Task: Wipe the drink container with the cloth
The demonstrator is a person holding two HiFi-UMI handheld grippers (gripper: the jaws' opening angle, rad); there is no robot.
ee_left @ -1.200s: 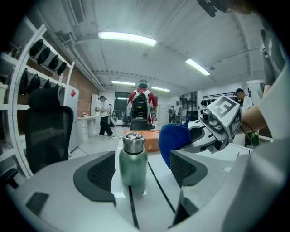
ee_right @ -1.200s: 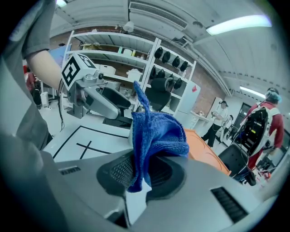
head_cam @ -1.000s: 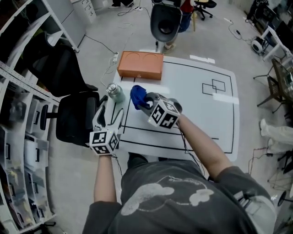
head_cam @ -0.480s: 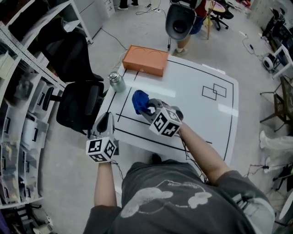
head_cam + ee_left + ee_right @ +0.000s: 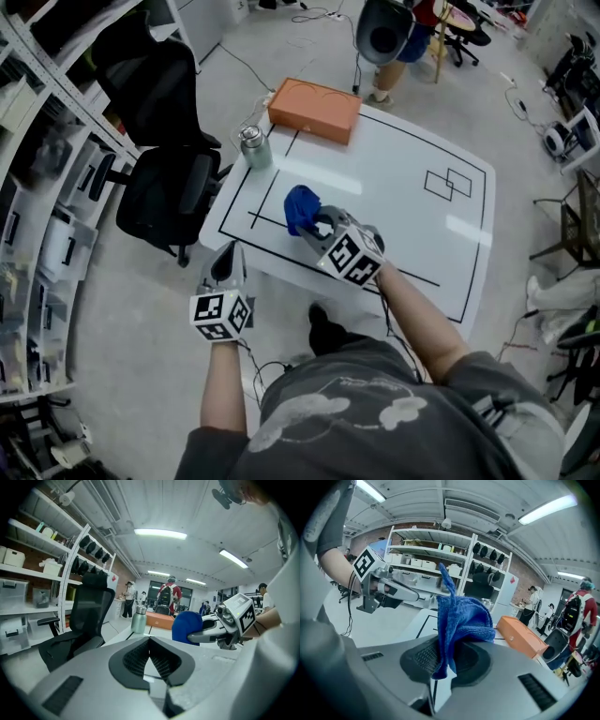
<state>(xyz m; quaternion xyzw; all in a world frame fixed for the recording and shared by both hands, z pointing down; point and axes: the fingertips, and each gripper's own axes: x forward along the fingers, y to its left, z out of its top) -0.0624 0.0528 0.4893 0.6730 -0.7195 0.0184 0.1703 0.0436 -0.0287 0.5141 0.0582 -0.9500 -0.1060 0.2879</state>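
Note:
The drink container, a small metal bottle (image 5: pixel 254 147) (image 5: pixel 138 619), stands upright at the far left corner of the white table (image 5: pixel 394 206). A crumpled blue cloth (image 5: pixel 300 208) (image 5: pixel 187 626) (image 5: pixel 461 620) hangs in my right gripper (image 5: pixel 314 225) (image 5: pixel 445 653), which is shut on it above the table's left half. My left gripper (image 5: pixel 228 258) (image 5: pixel 150 641) is off the table's near left edge, well short of the bottle. Its jaws have just been closing and now meet with nothing between them.
An orange box (image 5: pixel 314 105) lies at the table's far edge, right of the bottle. A black office chair (image 5: pixel 173 192) stands close to the table's left side, with shelving (image 5: pixel 47 187) beyond it. Black lines mark the tabletop.
My left gripper has drawn back from beside the bottle to off the table's near edge, and its open jaws have closed. The right gripper with the cloth has also pulled back a little.

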